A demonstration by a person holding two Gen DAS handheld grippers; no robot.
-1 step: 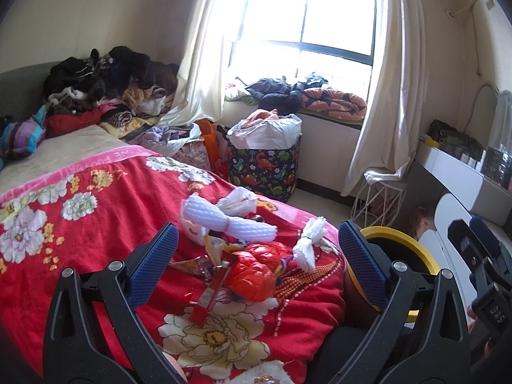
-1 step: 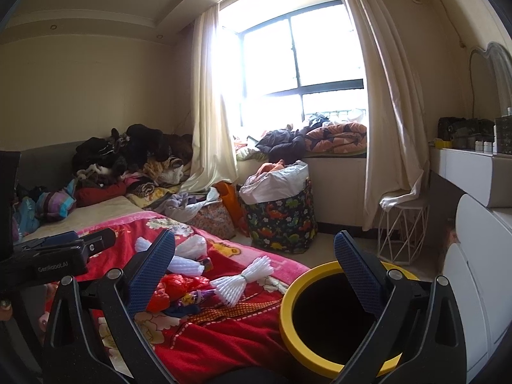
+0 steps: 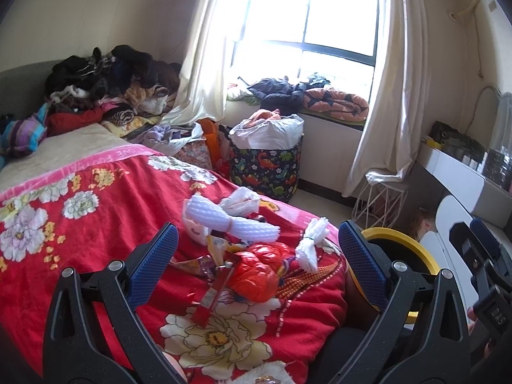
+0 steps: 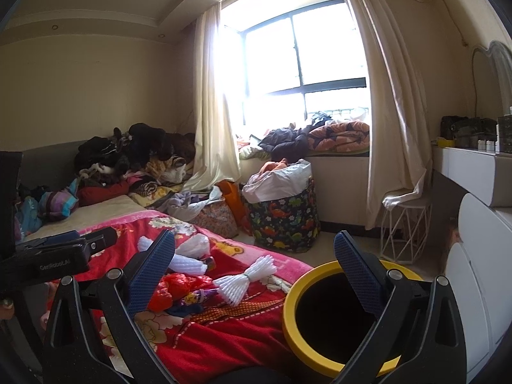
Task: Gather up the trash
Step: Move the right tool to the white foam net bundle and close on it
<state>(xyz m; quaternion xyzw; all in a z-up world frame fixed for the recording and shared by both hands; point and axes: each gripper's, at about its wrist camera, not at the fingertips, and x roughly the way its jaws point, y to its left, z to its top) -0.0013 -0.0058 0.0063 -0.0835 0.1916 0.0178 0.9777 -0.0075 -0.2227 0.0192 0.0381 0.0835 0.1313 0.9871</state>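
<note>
- Red floral blanket [image 3: 96, 240] carried all the litter I had to clear: a crumpled orange-red plastic bag [image 3: 259, 270], a large white foam fruit net [image 3: 230, 220], a smaller tied foam net [image 3: 312, 244], a long red wrapper [image 3: 211, 297] and some foil scraps, bunched near the bed's corner.
- Just beside that corner on the floor stood the yellow-rimmed bin [image 4: 339, 316], its mouth empty as far as I could see.
- My left gripper [image 3: 256, 259] hung over the pile with its jaws spread wide, nothing between them; the plastic bag sat roughly centred in the gap.
- My right gripper [image 4: 256, 272] was likewise spread and carrying nothing, framing the smaller net and the bin's near rim.
- I judged the first pick was still ahead. The bag looked the best start: soft, bulky, easy to pinch at a fold.
- I would have come down straight, closed on plastic only, and kept the pads off the blanket so it did not lift too.
- The foam nets looked light and springy, so gripping at their tied waists seemed safest.
</note>
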